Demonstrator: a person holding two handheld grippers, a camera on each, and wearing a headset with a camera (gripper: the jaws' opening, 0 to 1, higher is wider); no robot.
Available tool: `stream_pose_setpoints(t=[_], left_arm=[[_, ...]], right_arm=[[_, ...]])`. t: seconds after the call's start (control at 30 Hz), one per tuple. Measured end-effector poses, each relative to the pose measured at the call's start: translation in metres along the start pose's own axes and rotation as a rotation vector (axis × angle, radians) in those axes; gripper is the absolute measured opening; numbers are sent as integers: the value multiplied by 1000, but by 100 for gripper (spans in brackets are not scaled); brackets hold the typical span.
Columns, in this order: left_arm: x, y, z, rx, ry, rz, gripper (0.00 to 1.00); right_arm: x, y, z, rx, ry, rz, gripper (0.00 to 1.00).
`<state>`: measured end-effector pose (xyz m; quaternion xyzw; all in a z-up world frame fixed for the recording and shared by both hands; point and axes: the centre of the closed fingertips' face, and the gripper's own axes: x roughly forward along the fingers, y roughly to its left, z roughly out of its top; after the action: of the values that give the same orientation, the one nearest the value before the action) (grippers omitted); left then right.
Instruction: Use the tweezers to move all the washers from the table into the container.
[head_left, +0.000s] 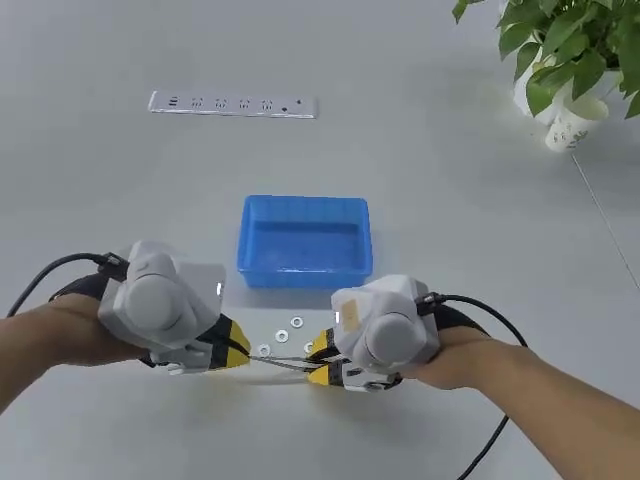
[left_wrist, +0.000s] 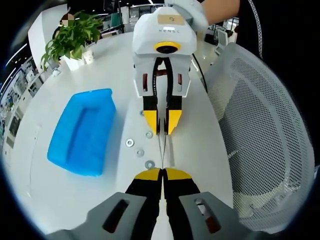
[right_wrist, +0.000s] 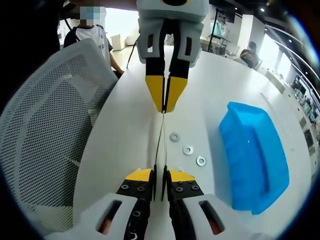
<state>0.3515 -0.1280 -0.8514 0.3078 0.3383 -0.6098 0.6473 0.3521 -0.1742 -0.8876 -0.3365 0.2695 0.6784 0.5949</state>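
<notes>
Far left of the head view: left claw (head_left: 236, 347), held in a hand, low over the white tabletop (head_left: 450, 200). Grips one end of the tweezers (head_left: 281, 363), yellow jaws pressed together on the metal, as seen in the left gripper view. Spanning the gap between the two claws: the tweezers, thin and roughly level, just above the surface. Just behind them, loose on the tabletop: four washers (head_left: 297, 322), close together, none of them in the container. Further right: right claw (head_left: 320, 361), facing the left one nose to nose, jaws likewise closed on the other end of the tweezers. Behind the washers, near but apart: blue container (head_left: 305, 240), rectangular, open side up. Further back, left of centre: white power strip (head_left: 232, 104). Top right corner: potted plant (head_left: 565, 50). In the gripper views, beside the tabletop: mesh chair (left_wrist: 260, 125).
</notes>
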Motion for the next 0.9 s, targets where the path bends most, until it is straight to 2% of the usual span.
stream_pose_setpoints(t=[0.67, 0.9], left_arm=[[-17, 0, 30, 40, -39, 9, 4], [-23, 1, 43, 48, -69, 13, 5]], right_arm=[[-6, -2, 6, 22, -11, -17, 11], [-9, -3, 8, 31, -18, -34, 9]])
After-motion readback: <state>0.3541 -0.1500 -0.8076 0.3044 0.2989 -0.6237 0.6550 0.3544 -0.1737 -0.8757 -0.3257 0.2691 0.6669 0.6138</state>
